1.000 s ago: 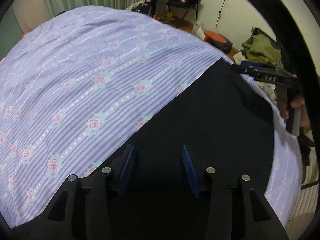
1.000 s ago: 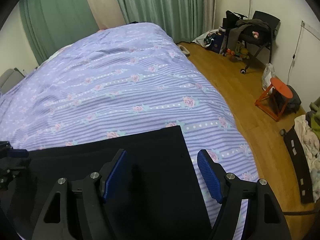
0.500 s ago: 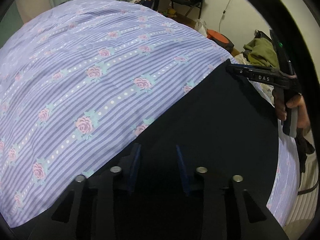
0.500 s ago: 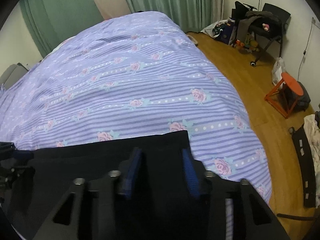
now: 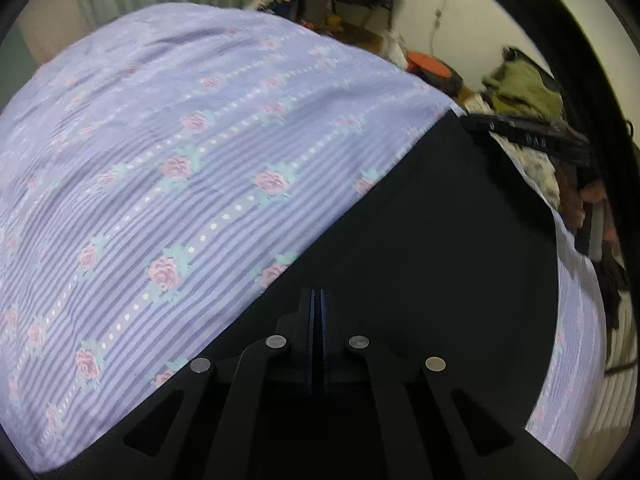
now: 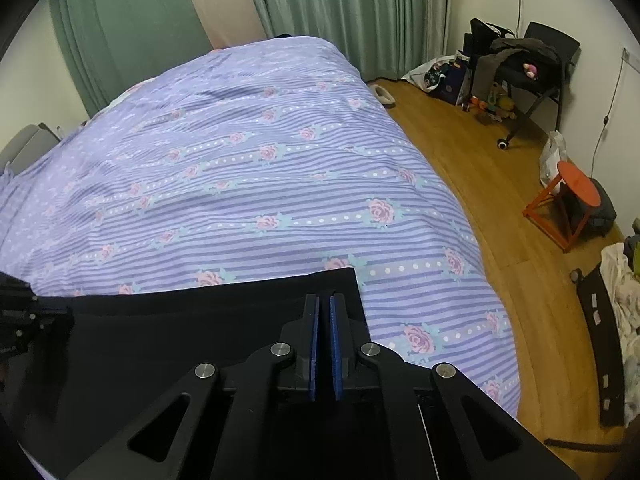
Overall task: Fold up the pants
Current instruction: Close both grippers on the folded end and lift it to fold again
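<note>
Both grippers are pinching the near edge of the flat black fabric pants [image 6: 192, 344] lying on the lilac rose-striped bedspread [image 6: 248, 184].

The left gripper [image 5: 318, 300] is closing its blue pads almost together, and they appear to be nipping a thin layer of the dark cloth, though black on black makes the bite hard to confirm. The right gripper [image 6: 324, 304] is clamping down near the pants' right corner, with only a sliver showing between its pads. The garment is sitting at the bed's near side, its far edge running straight across the bedspread. If either pinch is catching only one layer, or the bedspread underneath as well, lifting may be dragging the cover up or letting the fold sag unevenly.
</note>
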`<state>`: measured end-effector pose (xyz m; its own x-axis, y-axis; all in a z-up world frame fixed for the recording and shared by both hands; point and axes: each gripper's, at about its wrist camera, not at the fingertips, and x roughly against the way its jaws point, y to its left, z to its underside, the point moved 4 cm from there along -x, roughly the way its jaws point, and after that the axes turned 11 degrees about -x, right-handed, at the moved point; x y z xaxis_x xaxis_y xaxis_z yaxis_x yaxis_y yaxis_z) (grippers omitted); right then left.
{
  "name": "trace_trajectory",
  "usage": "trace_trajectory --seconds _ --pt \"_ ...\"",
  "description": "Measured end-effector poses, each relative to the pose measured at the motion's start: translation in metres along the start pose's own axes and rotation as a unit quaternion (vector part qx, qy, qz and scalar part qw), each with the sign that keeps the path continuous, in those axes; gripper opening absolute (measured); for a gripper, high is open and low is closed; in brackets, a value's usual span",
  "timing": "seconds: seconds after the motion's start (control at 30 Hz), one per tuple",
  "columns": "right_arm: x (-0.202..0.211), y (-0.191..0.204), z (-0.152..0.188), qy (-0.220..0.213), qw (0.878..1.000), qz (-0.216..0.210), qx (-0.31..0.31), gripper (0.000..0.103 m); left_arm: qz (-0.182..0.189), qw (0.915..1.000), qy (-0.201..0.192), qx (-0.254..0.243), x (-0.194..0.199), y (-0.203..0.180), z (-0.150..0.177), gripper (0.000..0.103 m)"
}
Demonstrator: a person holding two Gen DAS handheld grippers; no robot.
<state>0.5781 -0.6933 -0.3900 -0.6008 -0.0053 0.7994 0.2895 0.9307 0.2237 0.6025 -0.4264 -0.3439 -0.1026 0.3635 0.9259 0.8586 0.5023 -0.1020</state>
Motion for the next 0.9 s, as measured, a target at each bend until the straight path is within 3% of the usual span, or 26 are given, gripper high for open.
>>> trace_trajectory --seconds 0.13,0.27,0.57,0.67,0.73,0.8,0.9 --pt "0.003 -0.001 0.000 -0.006 1.000 -0.008 -0.012 0.006 0.021 0.9986 0.037 -0.032 -0.009 0.000 -0.008 0.022" --pt "0.010 -0.004 0.001 -0.012 1.000 -0.015 -0.017 0.006 0.054 0.9953 0.068 -0.043 -0.019 -0.001 -0.015 0.028" --pt "0.015 -0.008 -0.001 -0.019 0.999 -0.022 -0.024 0.005 0.064 0.9876 0.112 -0.090 -0.027 -0.006 -0.027 0.031" --pt "0.023 -0.009 -0.002 -0.030 0.999 -0.026 -0.022 0.005 0.078 0.9876 0.115 -0.073 -0.030 -0.003 -0.031 0.033" --pt "0.024 -0.008 -0.002 -0.031 0.999 -0.024 -0.019 0.005 0.085 0.9886 0.109 -0.059 -0.031 -0.001 -0.033 0.031" --pt "0.023 -0.009 -0.001 -0.030 0.999 -0.020 -0.018 0.005 0.088 0.9893 0.098 -0.062 -0.028 -0.005 -0.032 0.007" --pt "0.025 -0.013 -0.002 -0.035 0.999 -0.015 -0.028 0.005 0.067 0.9921 0.073 -0.077 -0.021 -0.014 -0.035 0.004"
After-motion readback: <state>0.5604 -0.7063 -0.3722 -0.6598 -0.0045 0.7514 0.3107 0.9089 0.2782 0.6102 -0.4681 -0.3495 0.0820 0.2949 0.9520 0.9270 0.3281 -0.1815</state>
